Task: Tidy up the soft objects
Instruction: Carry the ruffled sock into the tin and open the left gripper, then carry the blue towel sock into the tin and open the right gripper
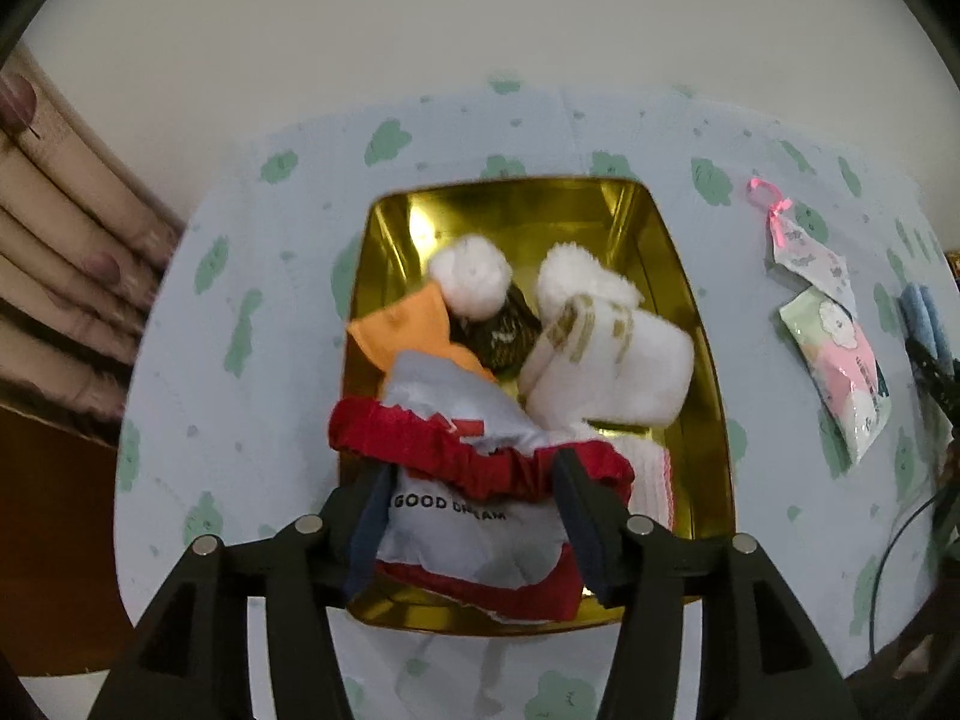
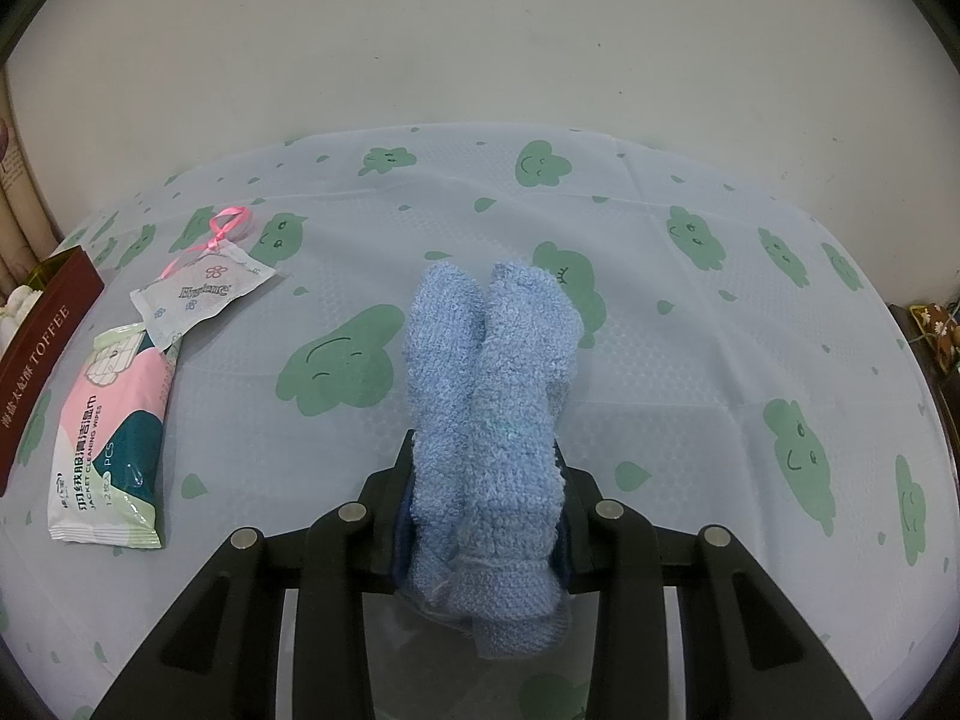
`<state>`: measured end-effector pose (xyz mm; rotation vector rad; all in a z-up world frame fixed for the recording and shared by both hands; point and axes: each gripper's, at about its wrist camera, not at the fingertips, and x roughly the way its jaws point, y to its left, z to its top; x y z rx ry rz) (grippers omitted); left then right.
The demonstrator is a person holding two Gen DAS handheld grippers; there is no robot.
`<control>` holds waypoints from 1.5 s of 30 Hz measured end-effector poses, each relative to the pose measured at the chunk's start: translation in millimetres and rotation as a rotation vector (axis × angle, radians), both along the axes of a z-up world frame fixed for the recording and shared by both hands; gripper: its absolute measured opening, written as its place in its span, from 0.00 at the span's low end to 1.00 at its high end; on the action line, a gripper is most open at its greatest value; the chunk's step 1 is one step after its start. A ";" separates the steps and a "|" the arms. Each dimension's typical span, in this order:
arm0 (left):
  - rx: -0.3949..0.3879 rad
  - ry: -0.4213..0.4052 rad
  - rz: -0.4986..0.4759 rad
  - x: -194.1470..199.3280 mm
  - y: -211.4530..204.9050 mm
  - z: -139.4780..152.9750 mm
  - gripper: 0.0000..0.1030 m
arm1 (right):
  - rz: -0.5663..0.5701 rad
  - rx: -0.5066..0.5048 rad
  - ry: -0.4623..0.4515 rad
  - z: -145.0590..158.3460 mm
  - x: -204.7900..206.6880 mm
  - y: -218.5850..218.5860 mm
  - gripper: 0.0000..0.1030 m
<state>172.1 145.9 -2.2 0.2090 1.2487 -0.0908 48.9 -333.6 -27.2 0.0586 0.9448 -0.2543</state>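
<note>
A pale blue tablecloth (image 2: 660, 312) printed with green smiling clouds covers the table, which runs back to a plain wall. In the left wrist view a gold tin tray (image 1: 708, 420) stands on the cloth, well in from the edges, and holds the soft things: a white folded sock with tan stripes (image 1: 618, 360) on its right side, a white pompom (image 1: 471, 273) at the far middle resting on a dark knitted piece (image 1: 501, 333), an orange cloth (image 1: 408, 330) at the left, and nearest the camera a grey pouch with red ruffled trim (image 1: 474, 516), printed "GOOD DREAM". The left gripper (image 1: 471, 516) is clamped on this pouch at the tray's near end, one finger on either side. In the right wrist view the right gripper (image 2: 486, 510) grasps a folded blue terry towel (image 2: 492, 408), held above the cloth, its free end pointing away towards the middle. Towards the left edge of the table lie a packet of cleaning wipes (image 2: 114, 438) and, just beyond it and touching, a small sachet with a pink ribbon (image 2: 204, 291).
</note>
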 end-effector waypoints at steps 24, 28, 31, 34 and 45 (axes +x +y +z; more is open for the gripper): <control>-0.074 -0.056 0.000 -7.3 -3.1 56.6 0.53 | 0.000 0.000 0.000 -0.3 -0.3 -0.1 0.33; -0.062 -0.109 0.010 -14.3 -12.5 64.6 0.53 | 0.000 0.000 0.000 0.0 -0.2 0.1 0.33; -0.038 -0.197 0.047 -24.8 -17.8 72.3 0.53 | 0.001 0.002 0.000 -0.3 -0.5 -0.2 0.33; -0.008 -0.298 0.098 -41.7 -18.2 76.9 0.53 | 0.003 0.011 -0.004 -0.3 -1.2 -1.2 0.36; 0.034 -0.437 0.197 -67.1 3.6 54.9 0.53 | -0.004 0.018 0.015 5.6 -3.7 -1.6 0.52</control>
